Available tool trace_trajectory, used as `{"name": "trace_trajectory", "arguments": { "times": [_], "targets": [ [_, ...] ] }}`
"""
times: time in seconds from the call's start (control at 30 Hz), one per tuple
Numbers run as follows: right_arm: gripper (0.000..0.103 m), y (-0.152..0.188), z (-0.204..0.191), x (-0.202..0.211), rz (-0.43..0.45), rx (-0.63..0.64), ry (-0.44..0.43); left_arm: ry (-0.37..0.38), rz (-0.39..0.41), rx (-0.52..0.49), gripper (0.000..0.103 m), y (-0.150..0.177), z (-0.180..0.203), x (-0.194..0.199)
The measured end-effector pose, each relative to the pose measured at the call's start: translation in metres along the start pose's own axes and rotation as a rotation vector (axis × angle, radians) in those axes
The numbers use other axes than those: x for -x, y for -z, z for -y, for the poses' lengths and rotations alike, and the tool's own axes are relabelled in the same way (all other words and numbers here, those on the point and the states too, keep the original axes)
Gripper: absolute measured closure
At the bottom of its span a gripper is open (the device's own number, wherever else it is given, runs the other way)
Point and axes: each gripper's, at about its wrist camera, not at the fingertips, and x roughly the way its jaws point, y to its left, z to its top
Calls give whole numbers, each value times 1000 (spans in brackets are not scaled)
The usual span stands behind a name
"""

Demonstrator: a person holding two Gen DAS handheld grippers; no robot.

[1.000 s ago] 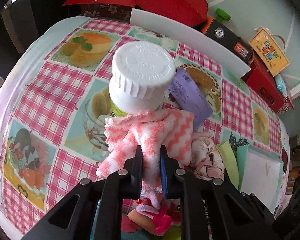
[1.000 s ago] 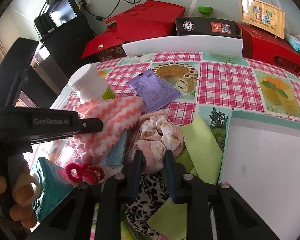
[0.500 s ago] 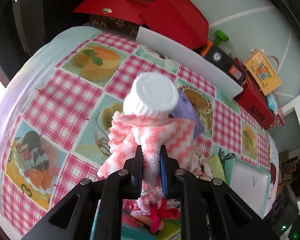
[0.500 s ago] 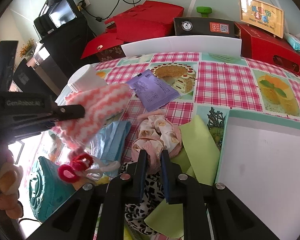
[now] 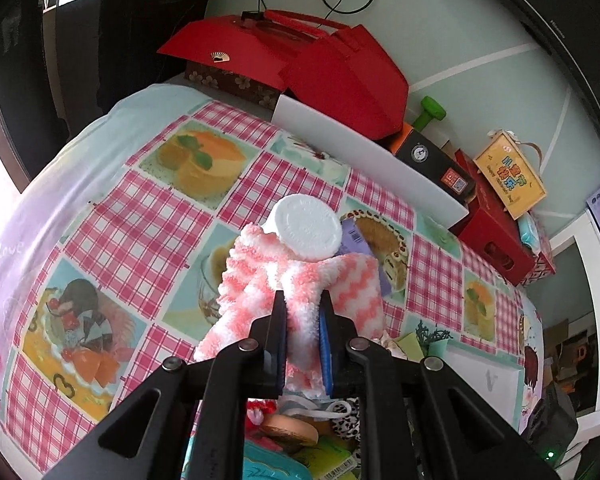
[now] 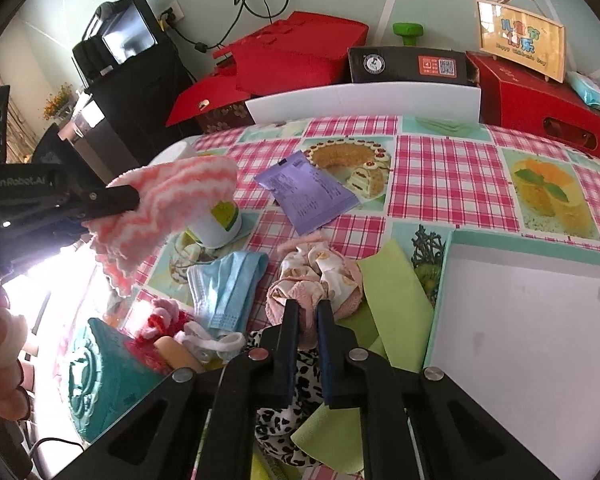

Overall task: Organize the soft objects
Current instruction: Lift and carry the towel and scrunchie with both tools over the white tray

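A: Start at the left gripper (image 5: 303, 312). What are its fingers (image 5: 278, 320) doing?

B: They are pinching a bunched fold of the pink-and-white fuzzy sock (image 5: 300, 280). In the right wrist view the sock (image 6: 168, 204) hangs clear of the tabletop (image 5: 148, 216), draped in front of the white bottle (image 5: 306, 228) that stands near the middle of the cloth.

A: And the right gripper (image 6: 308, 314)?

B: Its fingers (image 6: 290, 320) have just been closing and now stand pressed nearly together, with an edge of the pink floral scrunchie (image 6: 316, 280) caught between them. The scrunchie sits on the tabletop near its front edge, touching the green cloth (image 6: 396, 300) and just beside the blue face mask (image 6: 228, 284).

A: So how should the lift go?

B: I would raise the scrunchie straight up and slowly, since the grip looks like it holds only a thin ruffle and could slip. The leopard-print fabric (image 6: 288, 412) lies under the fingers, so check that it does not come along.

A: Anything for the left hand to mind?

B: The sock's loose end dangles close to the bottle; swinging sideways could tip it. Carry the sock higher before moving across. The white tray (image 6: 540, 320) at the right front corner looks like the likely drop spot, though I cannot be sure.
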Motion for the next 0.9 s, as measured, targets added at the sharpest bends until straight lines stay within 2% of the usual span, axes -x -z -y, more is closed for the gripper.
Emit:
{"name": "trace_trajectory", "arguments": {
  "times": [0.13, 0.3, 0.47, 0.67, 0.9],
  "targets": [
    [94, -3, -1, 14, 39, -5, -13, 20, 37, -8, 90, -1, 4, 16],
    [94, -11, -6, 55, 152, 7, -29, 56, 130, -37, 90, -2, 15, 52],
    [94, -14, -7, 90, 237, 15, -24, 80, 181, -65, 90, 0, 25, 74],
    [94, -14, 7, 130, 325, 3, 38, 113, 225, -109, 90, 6, 43, 91],
    [94, -11, 43, 174, 412, -68, 134, 157, 264, -174, 90, 17, 71, 107]
  ]
}}
